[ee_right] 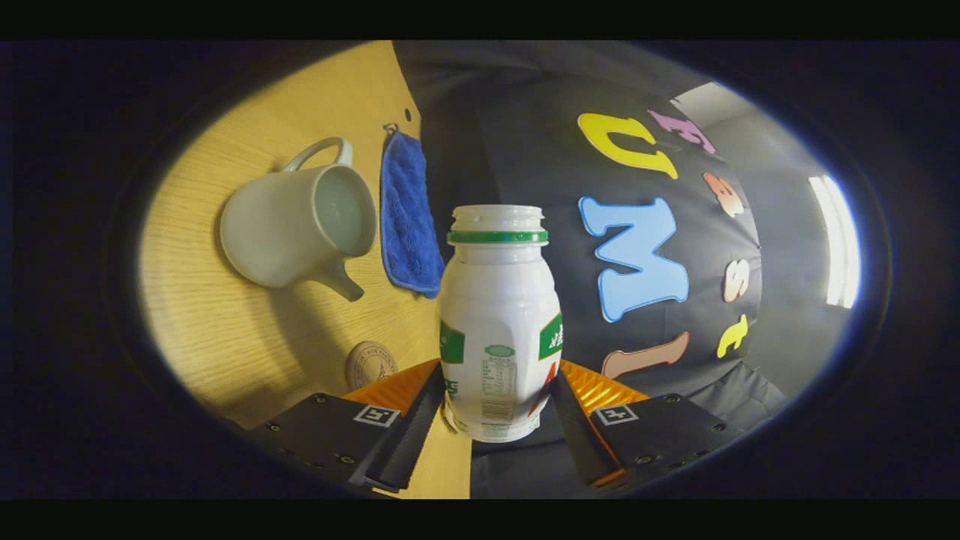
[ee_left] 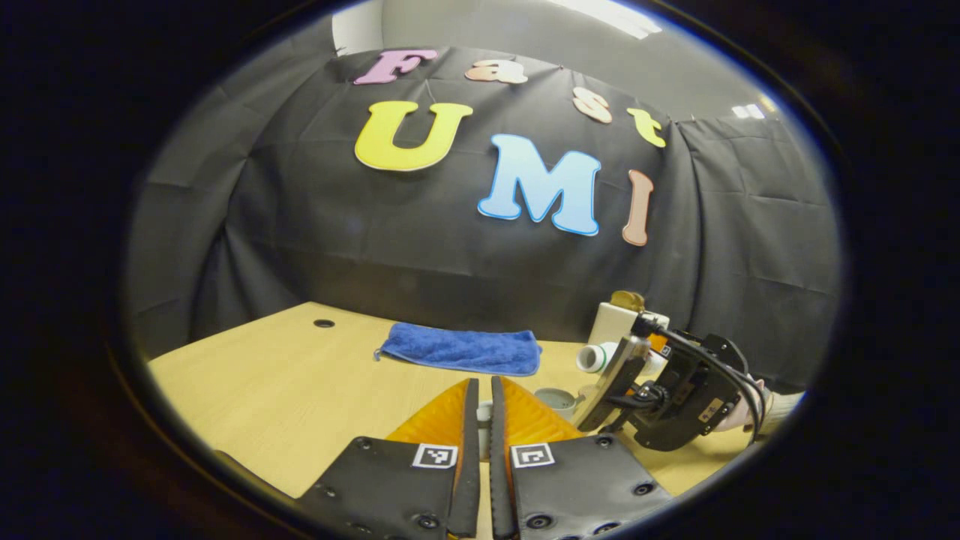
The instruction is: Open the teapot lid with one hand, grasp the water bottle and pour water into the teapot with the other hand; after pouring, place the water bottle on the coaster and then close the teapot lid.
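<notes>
Clamped between the right gripper's (ee_right: 499,409) fingers, the water bottle (ee_right: 499,322) lies tipped sideways, capless, mouth aimed toward the open teapot (ee_right: 300,225) on the desk (ee_right: 210,330) — pouring under way, I judge. Left gripper (ee_left: 480,420) fingers stand nearly together; whether they pinch the lid I cannot tell. Coaster (ee_right: 370,365) near the desk's front edge waits — bottle placement and lid closing remain.

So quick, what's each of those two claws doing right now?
Left gripper: closed, with something pale hidden between its fingers; cannot tell what.
Right gripper: closed on the water bottle, tipped sideways.
</notes>
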A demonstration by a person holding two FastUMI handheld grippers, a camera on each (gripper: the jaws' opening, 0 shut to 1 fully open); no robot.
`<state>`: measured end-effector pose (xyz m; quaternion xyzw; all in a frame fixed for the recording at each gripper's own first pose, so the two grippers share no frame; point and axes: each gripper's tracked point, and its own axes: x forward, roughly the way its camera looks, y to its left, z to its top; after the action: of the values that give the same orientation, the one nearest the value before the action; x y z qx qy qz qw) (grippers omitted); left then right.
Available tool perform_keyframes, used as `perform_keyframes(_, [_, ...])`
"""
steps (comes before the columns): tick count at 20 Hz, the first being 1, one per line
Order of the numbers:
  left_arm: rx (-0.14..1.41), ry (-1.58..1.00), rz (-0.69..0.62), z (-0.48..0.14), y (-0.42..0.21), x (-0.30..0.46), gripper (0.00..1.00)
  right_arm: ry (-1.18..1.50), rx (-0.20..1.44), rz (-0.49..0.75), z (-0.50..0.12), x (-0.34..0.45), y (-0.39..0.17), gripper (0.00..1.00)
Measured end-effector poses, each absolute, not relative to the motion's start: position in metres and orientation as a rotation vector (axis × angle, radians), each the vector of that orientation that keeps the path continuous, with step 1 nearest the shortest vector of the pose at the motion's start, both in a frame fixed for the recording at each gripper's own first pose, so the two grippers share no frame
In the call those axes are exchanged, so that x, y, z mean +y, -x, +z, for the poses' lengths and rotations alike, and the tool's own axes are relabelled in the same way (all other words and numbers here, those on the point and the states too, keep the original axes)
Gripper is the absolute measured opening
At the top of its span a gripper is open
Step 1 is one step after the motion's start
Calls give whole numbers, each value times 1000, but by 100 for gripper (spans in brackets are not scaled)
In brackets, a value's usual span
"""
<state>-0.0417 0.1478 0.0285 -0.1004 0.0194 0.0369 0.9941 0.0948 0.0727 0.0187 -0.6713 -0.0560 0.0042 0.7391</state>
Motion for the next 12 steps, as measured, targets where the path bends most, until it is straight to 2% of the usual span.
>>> perform_keyframes(2, [38,201,77,30,42,149,12,1511,-134,8,16,73,-93,79])
perform_keyframes(3, [37,202,78,30,42,151,8,1529,-140,7,16,73,-92,79])
perform_keyframes(4, [38,203,79,28,42,151,12,1548,-148,7,16,73,-93,80])
perform_keyframes(6, [40,203,81,28,42,152,8,1584,-166,6,15,72,-93,79])
perform_keyframes(12, [42,201,84,27,42,153,8,1658,-203,9,7,74,-91,79])
